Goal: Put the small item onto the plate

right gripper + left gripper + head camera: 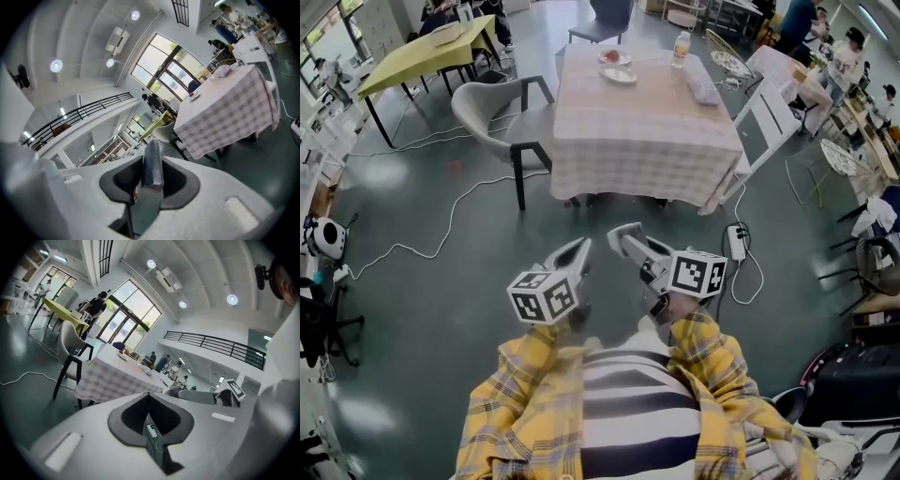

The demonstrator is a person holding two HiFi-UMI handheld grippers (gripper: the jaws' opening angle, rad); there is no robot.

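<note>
Both grippers are held close to the person's chest, pointing toward a checked-cloth table [637, 131] a few steps off. My right gripper [619, 232] is shut on a small dark grey item [152, 164], which stands upright between its pads. My left gripper [581, 246] is shut with nothing between its jaws, and only floor shows past them in the left gripper view. Two plates sit on the far part of the table: a white plate [619, 75] and, behind it, one holding something red [614, 56]. The table [225, 112] also appears far off in the right gripper view.
A grey chair [502, 117] stands at the table's left and a white chair [764, 122] at its right. A bottle [680, 47] and a clear bag rest on the table. A power strip [737, 242] and white cables lie on the floor. A yellow table [431, 52] is far left.
</note>
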